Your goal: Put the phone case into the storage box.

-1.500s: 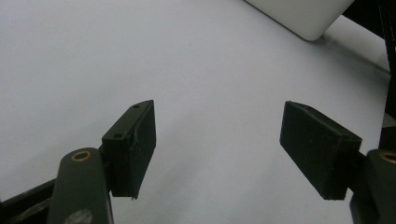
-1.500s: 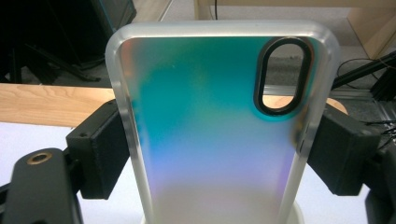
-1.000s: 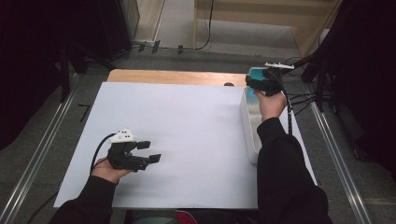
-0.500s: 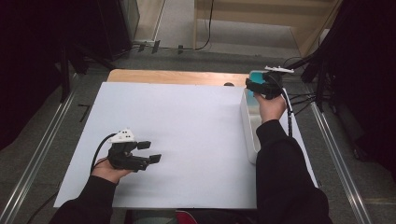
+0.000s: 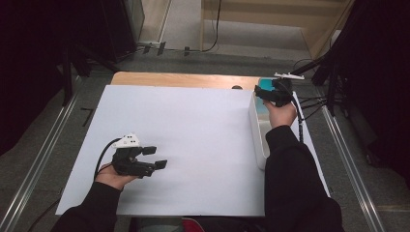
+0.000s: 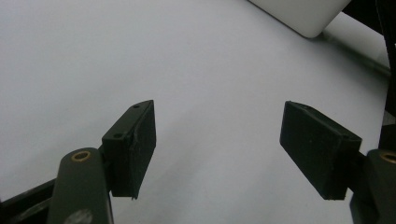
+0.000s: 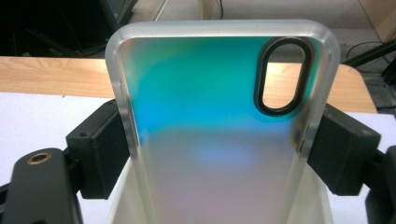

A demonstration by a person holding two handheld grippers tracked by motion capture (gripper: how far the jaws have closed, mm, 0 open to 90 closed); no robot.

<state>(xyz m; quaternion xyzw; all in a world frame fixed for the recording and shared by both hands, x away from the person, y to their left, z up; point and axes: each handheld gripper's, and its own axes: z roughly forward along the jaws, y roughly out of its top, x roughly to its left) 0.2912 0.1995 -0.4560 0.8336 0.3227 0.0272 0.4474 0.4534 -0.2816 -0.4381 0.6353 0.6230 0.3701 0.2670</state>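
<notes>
My right gripper (image 5: 263, 92) is shut on a translucent phone case (image 7: 219, 121) with a teal-to-pale tint and a black-ringed camera cutout. Both jaws press the case's long sides, and it stands upright above the far end of a white bin (image 5: 257, 137). In the high view the phone case (image 5: 264, 87) shows as a teal patch at the gripper. My left gripper (image 5: 157, 157) rests low over the white sheet (image 5: 193, 145) at the near left, open, with nothing between its jaws (image 6: 219, 149).
The white bin lies along the sheet's right edge; its corner (image 6: 299, 16) appears in the left gripper view. A bare wooden strip of table (image 5: 183, 79) runs behind the sheet. Metal rails (image 5: 348, 150) flank the table, and cables (image 5: 314, 104) trail at the far right.
The right gripper with the phone case has shifted slightly towards me and to the left above the bin's far end. The left gripper has stayed put.
</notes>
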